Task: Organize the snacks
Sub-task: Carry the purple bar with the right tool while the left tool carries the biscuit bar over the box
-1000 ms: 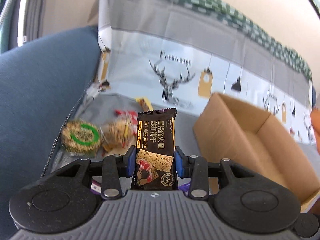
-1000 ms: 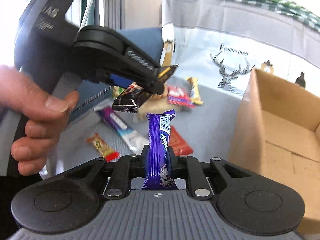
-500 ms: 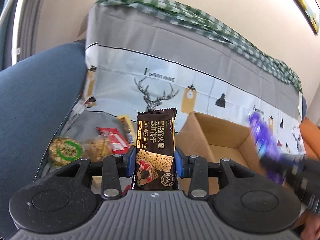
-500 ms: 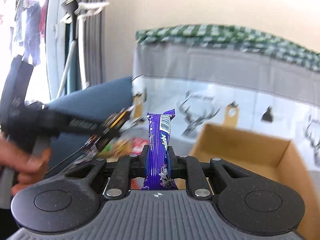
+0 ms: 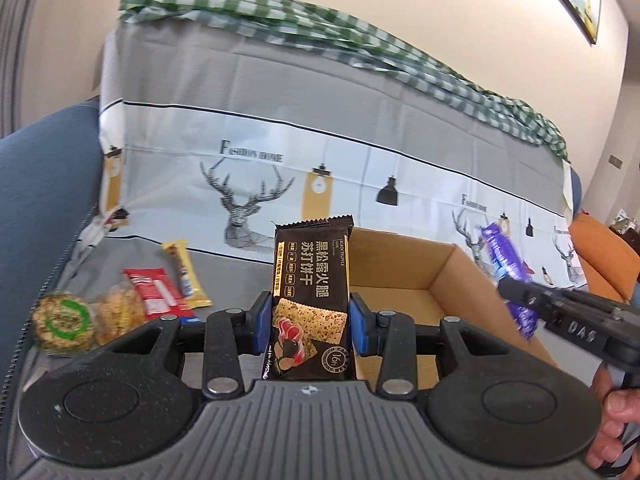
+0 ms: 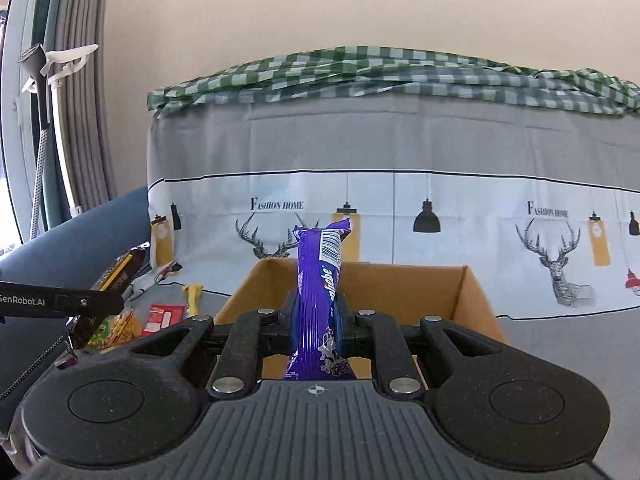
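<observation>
Cardboard box [image 6: 472, 300]: open-topped, brown, standing on the sofa seat against the deer-print cover [image 5: 360, 184]; its inside shows bare cardboard in both views.
Left gripper [image 5: 311, 326]: its blue-padded fingers [image 5: 262, 322] are clamped on the sides of the cracker pack, held upright.
Cracker pack [image 5: 310, 280]: dark brown wrapper with gold edging and a picture of crackers, standing in front of the box's near-left corner in the left view.
Right gripper [image 6: 316, 322]: its fingers are closed tight on the purple bar, gripping it low down.
Purple bar [image 6: 320, 288]: long wrapper, upright with a slight lean, barcode near its top; in the right view it stands before the box's open top.
Right gripper seen from the left view: it comes in from the right edge with the bar tilted, beside the box's right wall; a hand [image 5: 616, 420] holds its handle.
Loose snacks: on the seat left of the box lie a round green-ringed pack [image 5: 66, 322], a clear bag of golden biscuits [image 5: 120, 314], a red packet [image 5: 156, 292] and a yellow bar [image 5: 186, 276], close together.
Checked cloth [image 6: 360, 72]: green and white, draped along the sofa back.
</observation>
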Demonstrator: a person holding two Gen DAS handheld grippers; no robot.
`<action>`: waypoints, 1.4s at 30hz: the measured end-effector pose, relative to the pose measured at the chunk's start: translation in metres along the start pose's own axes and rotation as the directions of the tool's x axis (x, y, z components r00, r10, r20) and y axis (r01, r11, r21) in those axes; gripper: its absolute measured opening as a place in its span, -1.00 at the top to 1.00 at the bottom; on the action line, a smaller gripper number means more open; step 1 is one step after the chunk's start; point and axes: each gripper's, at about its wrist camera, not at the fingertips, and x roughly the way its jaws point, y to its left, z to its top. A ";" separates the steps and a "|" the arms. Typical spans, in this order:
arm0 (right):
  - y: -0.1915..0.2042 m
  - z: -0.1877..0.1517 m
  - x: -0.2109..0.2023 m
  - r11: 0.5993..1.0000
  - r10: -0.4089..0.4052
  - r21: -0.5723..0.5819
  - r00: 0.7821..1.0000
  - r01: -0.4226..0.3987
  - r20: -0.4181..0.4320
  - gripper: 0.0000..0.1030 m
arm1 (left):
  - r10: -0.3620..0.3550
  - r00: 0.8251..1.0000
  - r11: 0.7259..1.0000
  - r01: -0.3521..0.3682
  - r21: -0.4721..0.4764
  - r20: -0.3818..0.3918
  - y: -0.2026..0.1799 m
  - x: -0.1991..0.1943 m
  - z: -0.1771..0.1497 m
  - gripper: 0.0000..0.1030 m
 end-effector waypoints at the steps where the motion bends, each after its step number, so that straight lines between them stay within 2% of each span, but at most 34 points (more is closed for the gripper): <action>1: -0.001 -0.002 0.001 1.000 -0.003 -0.004 1.000 0.003 -0.010 0.67 | -0.006 1.000 1.000 0.006 0.003 -0.001 -0.004 0.003 0.000 0.17; 8: -0.001 -0.008 0.000 0.997 -0.020 -0.076 1.000 0.019 -0.017 0.67 | -0.036 0.999 0.999 0.035 0.037 0.025 -0.029 0.011 -0.003 0.17; 10: -0.005 -0.008 -0.003 0.997 -0.033 -0.073 0.999 0.031 -0.016 0.67 | -0.043 0.998 0.997 0.040 0.058 0.042 -0.037 0.011 -0.003 0.17; 18: -0.027 -0.006 -0.008 0.994 -0.105 -0.024 0.994 0.105 0.009 0.67 | -0.083 0.995 0.996 0.082 0.023 0.056 -0.063 0.028 0.002 0.17; 24: -0.034 -0.007 -0.007 0.989 -0.144 -0.020 0.989 0.144 0.012 0.67 | -0.105 0.994 0.992 0.102 0.074 0.029 -0.077 0.038 -0.006 0.17; 30: -0.037 -0.009 -0.005 0.986 -0.167 -0.024 0.986 0.167 0.009 0.67 | -0.122 0.992 0.990 0.121 0.067 0.023 -0.083 0.045 -0.009 0.17; 42: -0.034 -0.010 -0.002 0.984 -0.175 -0.037 0.985 0.175 0.001 0.67 | -0.150 0.988 0.983 0.147 0.112 0.019 -0.098 0.048 -0.014 0.17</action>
